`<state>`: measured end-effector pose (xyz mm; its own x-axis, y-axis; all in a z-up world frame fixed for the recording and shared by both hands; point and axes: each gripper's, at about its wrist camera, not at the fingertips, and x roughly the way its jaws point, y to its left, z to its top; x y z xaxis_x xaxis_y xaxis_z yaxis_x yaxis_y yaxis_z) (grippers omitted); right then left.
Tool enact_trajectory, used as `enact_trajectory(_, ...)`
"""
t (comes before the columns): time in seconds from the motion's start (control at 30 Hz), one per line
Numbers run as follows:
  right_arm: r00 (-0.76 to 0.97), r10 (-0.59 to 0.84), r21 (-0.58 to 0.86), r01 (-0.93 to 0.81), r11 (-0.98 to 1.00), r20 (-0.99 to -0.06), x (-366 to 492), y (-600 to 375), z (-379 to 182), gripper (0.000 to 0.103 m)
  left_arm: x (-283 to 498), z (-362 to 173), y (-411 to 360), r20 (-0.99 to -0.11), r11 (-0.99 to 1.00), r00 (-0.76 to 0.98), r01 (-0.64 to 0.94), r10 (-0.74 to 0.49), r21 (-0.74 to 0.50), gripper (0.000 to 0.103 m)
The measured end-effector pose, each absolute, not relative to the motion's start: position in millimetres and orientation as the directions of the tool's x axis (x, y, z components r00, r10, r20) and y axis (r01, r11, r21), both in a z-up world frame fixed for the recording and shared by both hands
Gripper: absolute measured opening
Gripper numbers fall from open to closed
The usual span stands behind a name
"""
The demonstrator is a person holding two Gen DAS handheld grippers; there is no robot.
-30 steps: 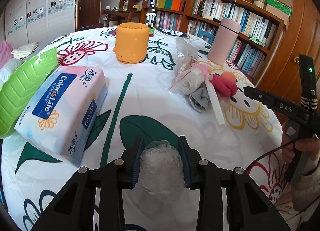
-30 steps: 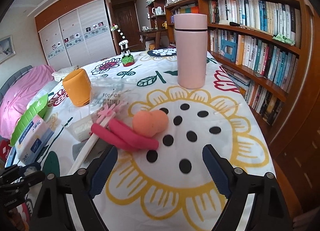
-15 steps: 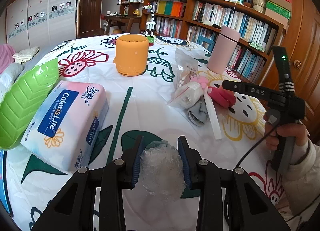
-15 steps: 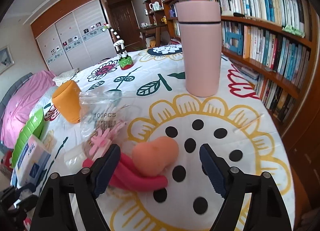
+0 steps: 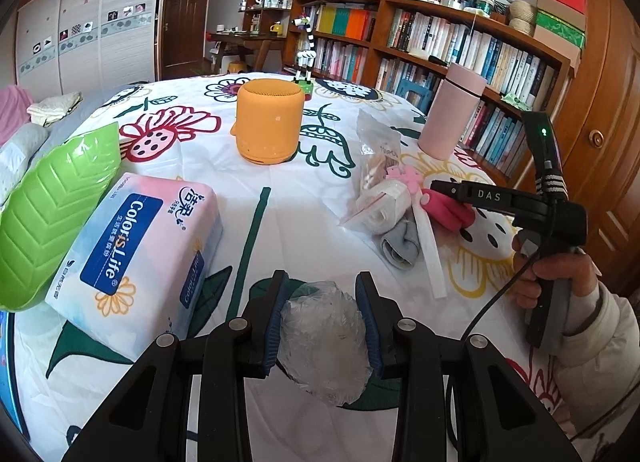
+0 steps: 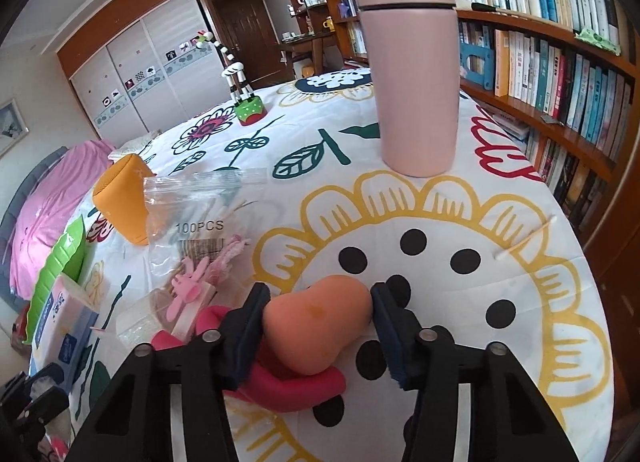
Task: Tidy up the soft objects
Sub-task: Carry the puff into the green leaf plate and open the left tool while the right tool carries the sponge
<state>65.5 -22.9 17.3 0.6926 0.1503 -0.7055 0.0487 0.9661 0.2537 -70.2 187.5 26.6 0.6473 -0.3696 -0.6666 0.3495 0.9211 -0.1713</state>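
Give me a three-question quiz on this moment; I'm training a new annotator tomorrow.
1. What does the left gripper hold?
2. True or false: the pink bottle lies on its side.
3. The right gripper's fingers flank: A) the orange speaker B) the orange sponge C) the tissue pack.

Key: 1. a crumpled clear plastic wad; 2. false, it stands upright; 3. B.
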Motion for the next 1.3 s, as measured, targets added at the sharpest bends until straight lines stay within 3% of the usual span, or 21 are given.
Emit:
enact_trajectory(0.67, 0.784, 0.142, 0.248, 0.016, 0.969, -0.605, 36.9, -8.1, 63.0, 0.053, -67.0, 52.3, 211.2, -0.601, 0.936, 0.720, 0.307, -0.348, -0.174, 0.036)
enact_trajectory(1.3, 0.794, 0.241, 0.226, -0.134, 0.965, -0.558, 34.8, 59.3, 88.2, 0.053, -62.8, 73.6, 302.2, -0.524, 0.980, 0.834, 0.100, -0.176, -0.169, 0.036)
